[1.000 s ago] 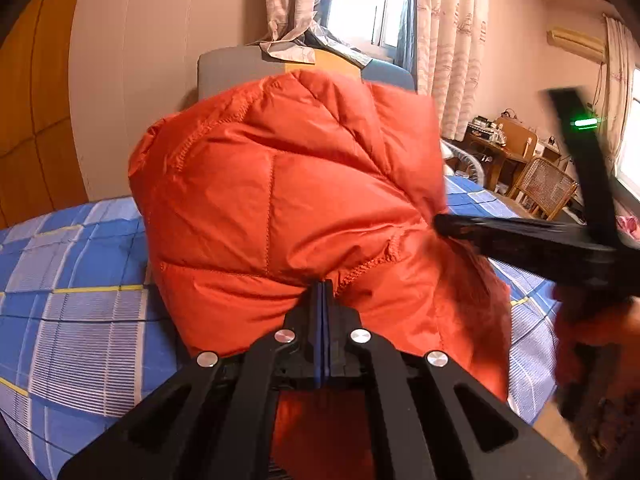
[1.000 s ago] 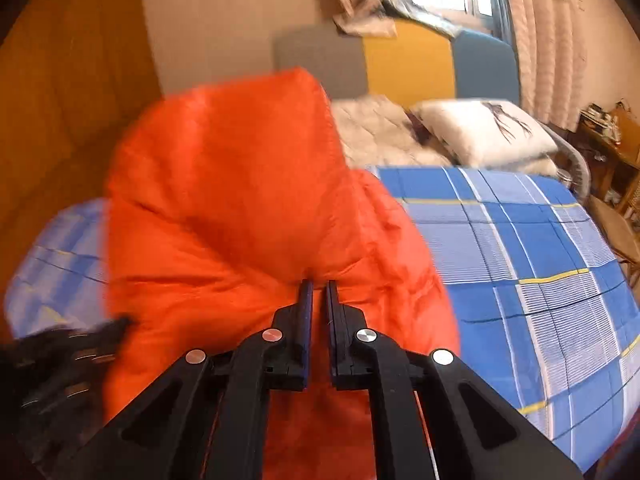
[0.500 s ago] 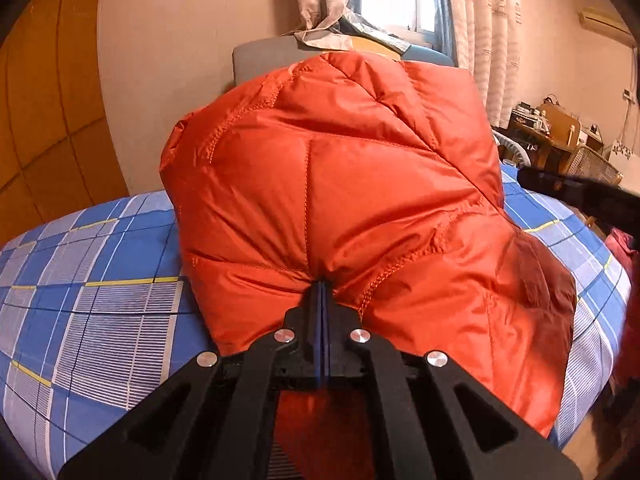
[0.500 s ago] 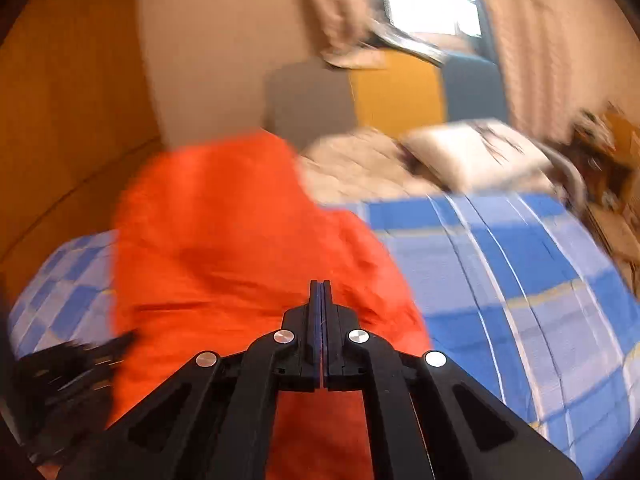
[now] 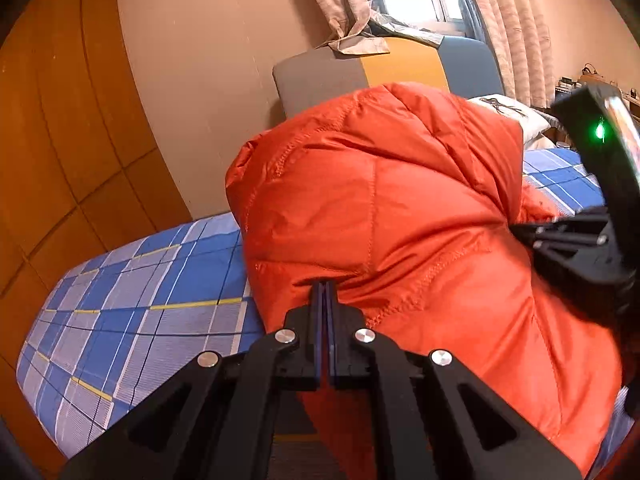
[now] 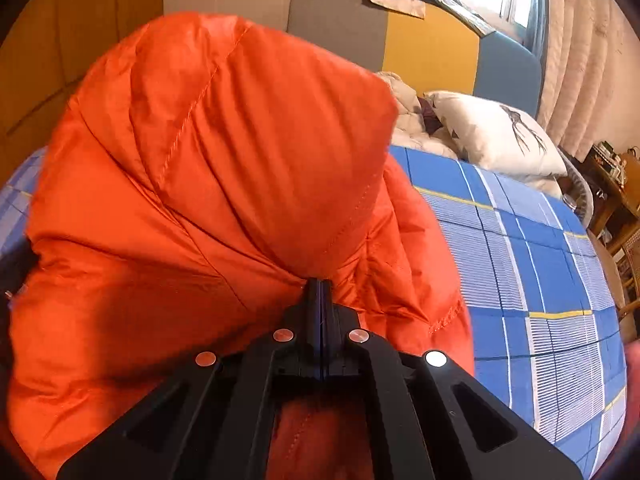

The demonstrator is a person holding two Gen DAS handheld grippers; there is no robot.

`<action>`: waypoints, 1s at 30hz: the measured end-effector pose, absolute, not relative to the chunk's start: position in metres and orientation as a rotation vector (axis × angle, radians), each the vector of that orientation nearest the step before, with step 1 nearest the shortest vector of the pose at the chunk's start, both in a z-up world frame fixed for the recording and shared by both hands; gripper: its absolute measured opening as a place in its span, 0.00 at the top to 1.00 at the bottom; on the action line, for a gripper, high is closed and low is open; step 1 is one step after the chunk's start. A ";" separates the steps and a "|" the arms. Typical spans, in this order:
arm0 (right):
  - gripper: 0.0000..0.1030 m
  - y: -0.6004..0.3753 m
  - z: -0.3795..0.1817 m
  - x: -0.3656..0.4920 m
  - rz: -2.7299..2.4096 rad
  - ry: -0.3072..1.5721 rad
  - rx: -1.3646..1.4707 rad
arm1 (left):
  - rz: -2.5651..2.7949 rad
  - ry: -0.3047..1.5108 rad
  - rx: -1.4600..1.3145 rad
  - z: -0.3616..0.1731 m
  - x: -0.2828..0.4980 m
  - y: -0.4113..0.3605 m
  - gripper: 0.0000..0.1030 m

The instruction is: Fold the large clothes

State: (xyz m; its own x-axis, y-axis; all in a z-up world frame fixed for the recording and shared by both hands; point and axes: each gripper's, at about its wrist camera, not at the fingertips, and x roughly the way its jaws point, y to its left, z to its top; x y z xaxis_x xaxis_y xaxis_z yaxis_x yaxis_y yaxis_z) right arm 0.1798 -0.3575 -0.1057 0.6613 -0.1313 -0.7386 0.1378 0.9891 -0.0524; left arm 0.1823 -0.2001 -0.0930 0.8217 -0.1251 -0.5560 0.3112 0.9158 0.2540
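A large orange quilted puffer jacket (image 5: 380, 208) is bunched up and held above the blue plaid bed (image 5: 132, 312). My left gripper (image 5: 324, 286) is shut on a fold of it along a stitched seam. My right gripper (image 6: 319, 282) is shut on another fold of the jacket (image 6: 224, 152). The right gripper's black body with a green light (image 5: 600, 200) shows at the right edge of the left wrist view, close against the jacket. Much of the jacket hangs below the jaws, hidden.
The bed's plaid sheet (image 6: 532, 264) extends to the right. A white pillow with a deer print (image 6: 496, 136) and a rumpled quilt (image 6: 408, 116) lie at the grey, yellow and blue headboard (image 6: 428, 44). A wooden wall (image 5: 48, 140) stands left; curtains and a window are behind.
The right gripper closed from slightly open onto the jacket. Both grippers moved with the jacket, which lifted and bunched higher; the right gripper came back in close to the left.
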 end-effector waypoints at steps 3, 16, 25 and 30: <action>1.00 -0.361 -0.114 0.178 -0.159 0.824 0.031 | -0.245 0.575 0.358 -0.094 0.190 -0.208 1.00; 1.00 -0.372 -0.116 0.171 -0.126 0.826 0.168 | -0.386 0.812 -0.173 -0.114 0.202 -0.108 0.76; 1.00 -0.370 -0.110 0.171 -0.119 0.846 0.165 | -0.518 0.873 -0.530 -0.127 0.205 -0.069 0.65; 1.00 -0.371 -0.109 0.172 -0.117 0.854 0.160 | -0.678 0.975 -0.645 -0.140 0.212 -0.089 0.54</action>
